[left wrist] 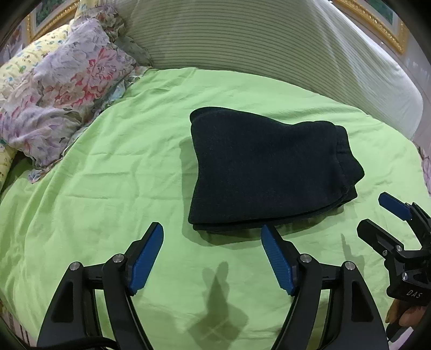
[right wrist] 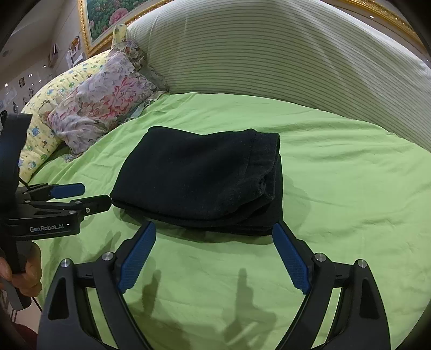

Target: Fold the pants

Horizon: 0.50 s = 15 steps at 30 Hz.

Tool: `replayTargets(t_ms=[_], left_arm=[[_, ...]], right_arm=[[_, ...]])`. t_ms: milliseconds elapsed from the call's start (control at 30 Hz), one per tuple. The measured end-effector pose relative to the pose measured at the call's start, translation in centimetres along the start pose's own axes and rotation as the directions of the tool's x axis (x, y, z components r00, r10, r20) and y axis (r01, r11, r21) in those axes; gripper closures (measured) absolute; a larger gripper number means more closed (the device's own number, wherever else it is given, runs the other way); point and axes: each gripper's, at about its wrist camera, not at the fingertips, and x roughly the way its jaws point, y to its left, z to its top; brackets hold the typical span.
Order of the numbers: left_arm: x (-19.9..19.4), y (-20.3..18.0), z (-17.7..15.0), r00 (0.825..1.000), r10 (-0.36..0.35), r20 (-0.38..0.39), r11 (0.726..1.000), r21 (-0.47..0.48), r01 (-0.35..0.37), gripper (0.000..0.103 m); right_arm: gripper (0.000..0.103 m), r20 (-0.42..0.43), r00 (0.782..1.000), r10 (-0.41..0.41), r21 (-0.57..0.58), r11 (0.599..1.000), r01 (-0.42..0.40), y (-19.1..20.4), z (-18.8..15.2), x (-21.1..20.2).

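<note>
Two tools hang over a bed with a green sheet. The left tool and the right tool are both wide apart and grasp nothing. The dark pants lie folded mid-bed. Flowery pillows sit far left, a striped headboard behind.

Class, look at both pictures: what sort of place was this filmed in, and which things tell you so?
Most likely a bedroom at home. The dark folded pants lie on a bed's green sheet, floral pillows are piled at one end, and a gilt-framed flower painting hangs on the wall behind.
</note>
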Motion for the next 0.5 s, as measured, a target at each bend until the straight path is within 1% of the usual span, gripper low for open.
replayTargets(t_ms=[233,400,500], left_arm=[[0.1,-0.3,-1.0,1.0,0.029,0.002,1.0,0.011,-0.029,0.027],[0.3,-0.3,-1.6,0.999,0.049,0.006,0.999,0.024,-0.049,0.027],[0.3,-0.4,-1.8,0.998,0.057,0.012,0.998,0.029,-0.057,0.026]], right_arm=[[0.015,0.008,1.0,-0.021,-0.012,1.0,0.021,0.1,-0.3,0.3],[0.015,0.036,0.999,-0.035,-0.013,0.999,0.035,0.1,-0.6,0.5],[0.014,0.038,0.998,-0.045,-0.002,0.999,0.045,0.0,-0.7,0.7]])
